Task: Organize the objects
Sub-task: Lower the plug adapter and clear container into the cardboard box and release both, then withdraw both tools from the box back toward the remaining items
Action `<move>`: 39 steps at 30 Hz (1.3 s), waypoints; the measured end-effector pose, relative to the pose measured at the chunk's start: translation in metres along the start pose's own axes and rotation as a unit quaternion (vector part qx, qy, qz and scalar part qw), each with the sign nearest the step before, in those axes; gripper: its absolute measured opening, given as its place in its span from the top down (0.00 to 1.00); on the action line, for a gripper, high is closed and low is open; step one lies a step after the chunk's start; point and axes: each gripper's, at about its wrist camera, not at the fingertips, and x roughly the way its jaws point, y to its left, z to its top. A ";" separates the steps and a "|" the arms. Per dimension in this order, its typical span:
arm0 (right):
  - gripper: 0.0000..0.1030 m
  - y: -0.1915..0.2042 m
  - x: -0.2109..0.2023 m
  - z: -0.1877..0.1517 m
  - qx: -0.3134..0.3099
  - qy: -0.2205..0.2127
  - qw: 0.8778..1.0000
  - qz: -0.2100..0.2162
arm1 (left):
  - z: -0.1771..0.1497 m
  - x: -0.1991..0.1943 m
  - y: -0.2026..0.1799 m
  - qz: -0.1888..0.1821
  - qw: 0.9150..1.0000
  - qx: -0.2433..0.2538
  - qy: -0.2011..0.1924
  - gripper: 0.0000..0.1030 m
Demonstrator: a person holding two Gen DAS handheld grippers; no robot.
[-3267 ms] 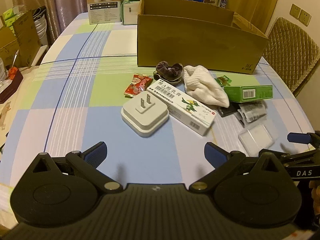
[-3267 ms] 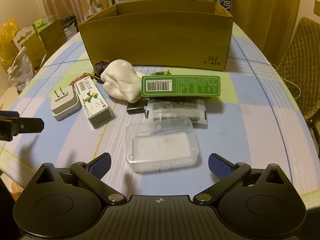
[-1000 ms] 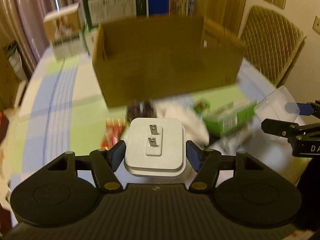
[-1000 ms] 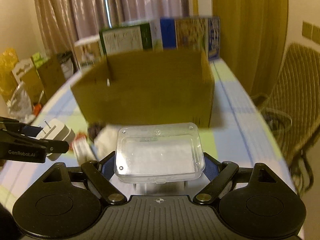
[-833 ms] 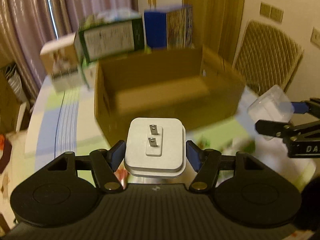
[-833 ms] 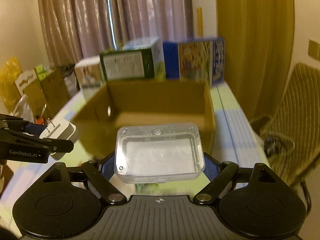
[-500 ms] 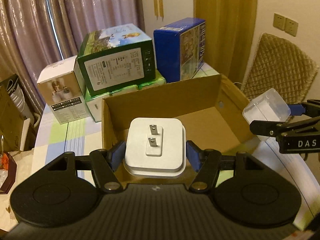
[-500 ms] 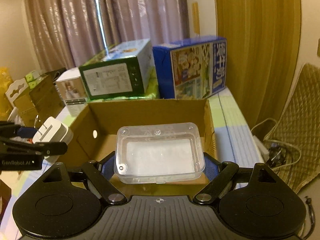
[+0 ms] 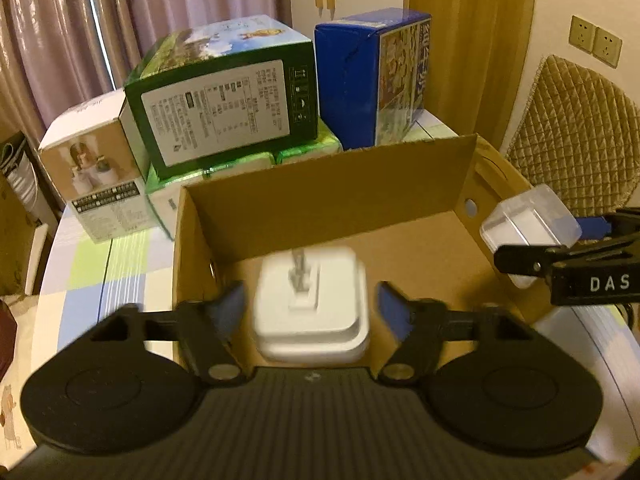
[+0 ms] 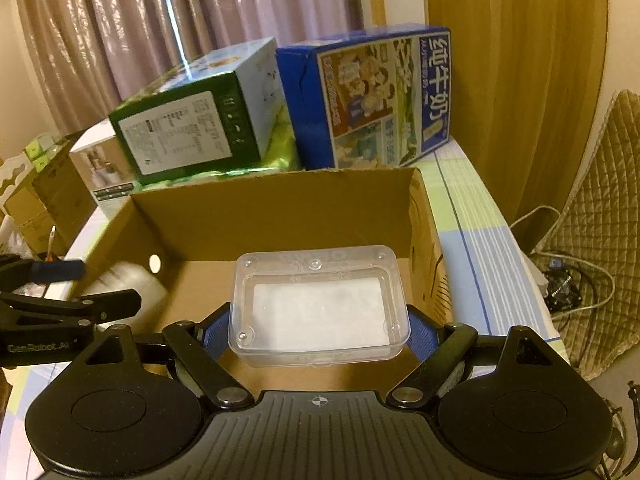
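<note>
Left wrist view looks down into an open cardboard box (image 9: 320, 204) standing on a bench (image 9: 100, 264) covered with a checked cloth of blue, green and white. Left gripper (image 9: 310, 306) hangs over the near edge of that box with its jaws spread: a gap shows between each blue pad and the white plug adapter (image 9: 311, 314) lying between them, so nothing is clamped. The adapter is blurred, prongs up, above the brown box floor; whether it touches the floor I cannot tell.

At the right edge of the same view the right gripper (image 9: 536, 236) reaches in over the box's right wall, holding a clear plastic case (image 9: 530, 220).

Right wrist view shows that case (image 10: 318, 306) closely: a shallow clear case with rounded corners and a white sheet inside, held level over the box (image 10: 280, 216) interior. The right gripper (image 10: 318, 334) is closed onto it, a blue pad pressing each short end. To the left, the left gripper (image 10: 68, 288) shows in side view, with the white adapter (image 10: 128, 284) as a blur beside it near the box's left wall.

Behind the cardboard box stand a green carton (image 9: 224, 104), a blue milk carton (image 9: 372, 76) and a white carton (image 9: 92, 168), with curtains (image 9: 140, 20) beyond. A quilted chair (image 9: 576, 136) sits to the right.
</note>
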 end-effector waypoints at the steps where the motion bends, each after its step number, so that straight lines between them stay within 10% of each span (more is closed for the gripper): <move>1: 0.19 0.000 0.002 0.001 0.001 0.002 1.000 0.001 | 0.001 0.000 0.000 0.003 1.000 0.000 -0.006 0.22; 21: 0.02 -0.010 -0.049 -0.005 0.024 -0.057 0.997 0.040 | -0.041 -0.073 0.026 0.011 0.996 -0.079 -0.040 0.19; 39: 0.02 -0.008 -0.181 -0.177 0.075 -0.034 0.996 0.024 | -0.173 -0.196 -0.005 0.048 0.986 -0.156 -0.038 0.07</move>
